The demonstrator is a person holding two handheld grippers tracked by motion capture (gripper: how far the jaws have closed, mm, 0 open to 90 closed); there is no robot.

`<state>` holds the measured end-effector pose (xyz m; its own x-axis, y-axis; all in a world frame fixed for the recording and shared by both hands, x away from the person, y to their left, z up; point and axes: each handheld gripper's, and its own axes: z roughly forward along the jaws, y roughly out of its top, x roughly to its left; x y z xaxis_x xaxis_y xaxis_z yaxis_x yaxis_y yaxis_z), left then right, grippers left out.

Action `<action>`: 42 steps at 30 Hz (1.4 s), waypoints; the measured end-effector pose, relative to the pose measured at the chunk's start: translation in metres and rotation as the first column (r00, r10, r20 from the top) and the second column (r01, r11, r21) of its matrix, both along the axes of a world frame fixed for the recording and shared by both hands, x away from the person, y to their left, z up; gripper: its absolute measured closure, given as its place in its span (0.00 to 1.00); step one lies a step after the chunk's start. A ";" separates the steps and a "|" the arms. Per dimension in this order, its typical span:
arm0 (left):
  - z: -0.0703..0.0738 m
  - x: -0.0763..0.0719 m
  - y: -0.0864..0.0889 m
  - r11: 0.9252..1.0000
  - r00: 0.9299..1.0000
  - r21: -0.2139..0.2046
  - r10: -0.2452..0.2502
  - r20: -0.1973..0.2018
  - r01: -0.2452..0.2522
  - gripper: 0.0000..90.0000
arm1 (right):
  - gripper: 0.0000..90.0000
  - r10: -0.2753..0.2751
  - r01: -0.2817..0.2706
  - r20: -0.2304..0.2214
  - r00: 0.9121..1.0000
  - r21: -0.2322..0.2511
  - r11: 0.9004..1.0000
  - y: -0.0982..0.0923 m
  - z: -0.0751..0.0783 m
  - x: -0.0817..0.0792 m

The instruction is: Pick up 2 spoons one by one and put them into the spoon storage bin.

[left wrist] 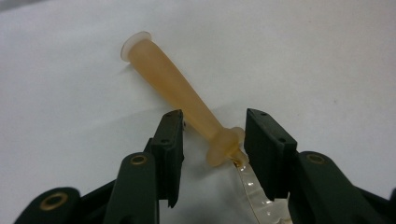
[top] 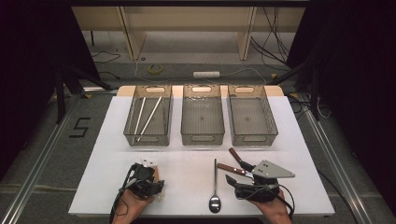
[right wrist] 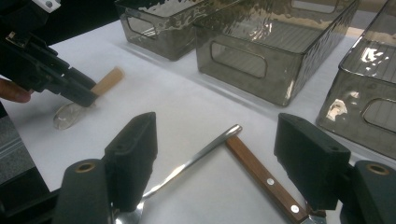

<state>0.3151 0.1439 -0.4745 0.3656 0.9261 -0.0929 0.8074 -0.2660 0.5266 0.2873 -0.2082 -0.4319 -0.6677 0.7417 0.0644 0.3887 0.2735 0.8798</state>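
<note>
A plastic spoon with a tan handle [left wrist: 173, 84] and a clear bowl [left wrist: 254, 196] lies flat on the white table [top: 187, 140]. My left gripper [left wrist: 215, 116] straddles the handle near its collar. Its right jaw sits against the collar, while a gap remains at the left jaw. The left gripper [top: 145, 169] is at the table's front left. My right gripper [right wrist: 217, 122] is open at the front right, hovering over a metal spoon [right wrist: 196, 156] and a wooden-handled utensil [right wrist: 261, 175]. Off to its left it also sees the left gripper [right wrist: 70, 86] over the tan handle [right wrist: 108, 79].
Three smoky plastic bins stand in a row at the back. The left bin [top: 148, 136] holds two white sticks [top: 149, 114]; the middle bin [top: 202, 136] and right bin [top: 254, 136] look empty. A metal spoon [top: 215, 186] and two wooden-handled utensils [top: 236, 156] lie at the front right.
</note>
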 end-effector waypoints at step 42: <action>0.000 0.000 -0.003 1.000 1.000 0.023 -0.009 -0.020 0.009 0.84 | 0.35 -0.006 0.006 0.005 1.000 0.005 1.000 -0.002 0.000 0.001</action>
<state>0.3149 0.1411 -0.4740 0.3721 0.9248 -0.0790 0.8152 -0.2849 0.5044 0.2884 -0.2105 -0.4314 -0.6633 0.7456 0.0647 0.3862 0.2669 0.8830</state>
